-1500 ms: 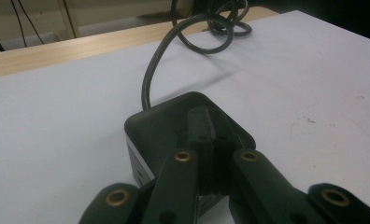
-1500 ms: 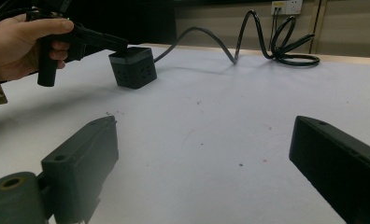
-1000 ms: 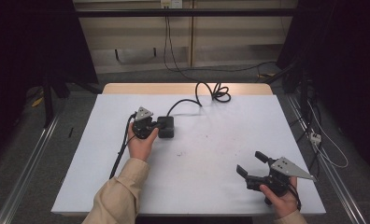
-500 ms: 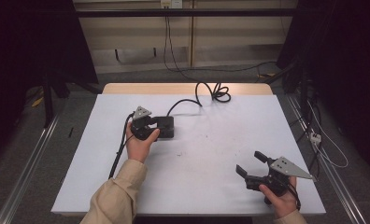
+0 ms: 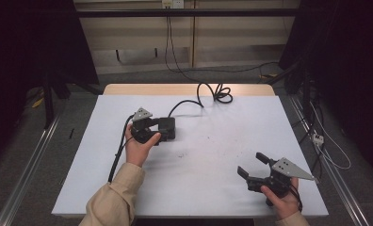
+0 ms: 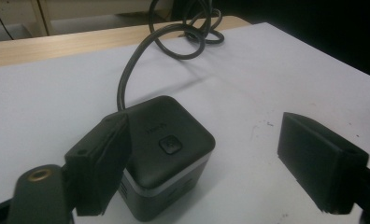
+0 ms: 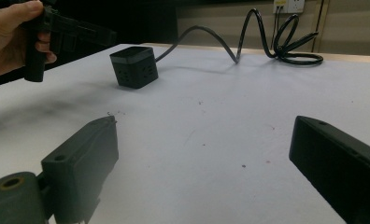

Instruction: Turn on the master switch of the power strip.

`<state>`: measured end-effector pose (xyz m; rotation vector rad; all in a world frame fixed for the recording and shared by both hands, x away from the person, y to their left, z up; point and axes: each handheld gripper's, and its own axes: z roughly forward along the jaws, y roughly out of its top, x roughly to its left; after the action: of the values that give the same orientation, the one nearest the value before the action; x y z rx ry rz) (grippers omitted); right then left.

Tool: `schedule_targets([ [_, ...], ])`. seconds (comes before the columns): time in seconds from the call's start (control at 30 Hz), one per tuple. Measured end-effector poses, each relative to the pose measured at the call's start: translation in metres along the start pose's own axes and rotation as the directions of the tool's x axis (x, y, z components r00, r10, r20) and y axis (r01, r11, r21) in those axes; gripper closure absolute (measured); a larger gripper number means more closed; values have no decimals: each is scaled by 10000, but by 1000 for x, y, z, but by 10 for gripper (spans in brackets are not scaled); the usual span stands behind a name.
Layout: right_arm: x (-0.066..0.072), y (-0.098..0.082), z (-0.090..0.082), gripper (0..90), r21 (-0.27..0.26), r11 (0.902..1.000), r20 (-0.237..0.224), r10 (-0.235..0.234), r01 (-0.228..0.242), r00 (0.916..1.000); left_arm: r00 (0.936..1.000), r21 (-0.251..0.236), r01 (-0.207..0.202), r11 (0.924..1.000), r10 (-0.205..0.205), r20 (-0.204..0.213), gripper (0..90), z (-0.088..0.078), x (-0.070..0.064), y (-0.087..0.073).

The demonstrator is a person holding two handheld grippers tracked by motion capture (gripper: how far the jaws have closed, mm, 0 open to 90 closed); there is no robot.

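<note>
Desk [image 5: 208, 155] first: a wide white sheet, bare but for a few specks, with a strip of wood showing at its far edge. Across the far part trails a black cable [image 5: 194, 101], looping in a coil near that wooden edge and running down into the black cube-shaped power block [image 5: 167, 128], which sits left of centre. And that is where the action is: the left tongs [image 5: 162, 133] are right on the block, jaws spread wide and gripping nothing, one jaw lapping over the block's near corner in the left gripper view while the other stands well off to the side over bare desk. So the block [image 6: 167, 154] lies off-centre in the gap, hard against one jaw; to my eye, the hand needs to slide sideways to centre the cube before any squeeze. The cube is squat, with no long axis to speak of, button [image 6: 170, 145] facing up. Over at the near right corner, the right tongs [image 5: 255, 165] hang open too, empty, pointing across the desk, well apart from the block, clearly the farther hand.
</note>
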<state>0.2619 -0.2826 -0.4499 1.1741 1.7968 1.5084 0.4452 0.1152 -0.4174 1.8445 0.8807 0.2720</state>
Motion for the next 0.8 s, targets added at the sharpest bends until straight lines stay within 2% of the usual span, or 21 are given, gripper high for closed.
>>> schedule_targets([
  [0.1, 0, 0, -1, 77, -33, 10000, 36, 6, -6, 10000, 9998, 76, -1, 10000, -1, 194, 137, -4, -2, 0],
  [0.33, 0, 0, -1, 77, -16, 10000, 22, -35, 35, 10000, 9982, 7, -280, 9996, 279, 526, 111, -15, -9, 3],
  [0.4, 0, 0, -1, 77, -17, 10000, 28, -30, 30, 10000, 9982, -174, -181, 9997, 191, 566, 110, -19, -10, 1],
  [0.57, 0, 0, -2, 77, 4, 10000, 29, -65, 65, 10000, 9988, -52, -169, 9998, 171, 465, 98, -28, -7, -9],
  [0.67, 0, 0, -2, 77, -14, 10000, 35, -43, 43, 10000, 9984, 30, -40, 10000, 38, 566, 98, -33, -4, -13],
  [0.8, 1, 0, -2, 77, -1, 10000, 21, -48, 48, 10000, 9987, -94, -18, 10000, 23, 504, 89, -41, -3, -18],
])
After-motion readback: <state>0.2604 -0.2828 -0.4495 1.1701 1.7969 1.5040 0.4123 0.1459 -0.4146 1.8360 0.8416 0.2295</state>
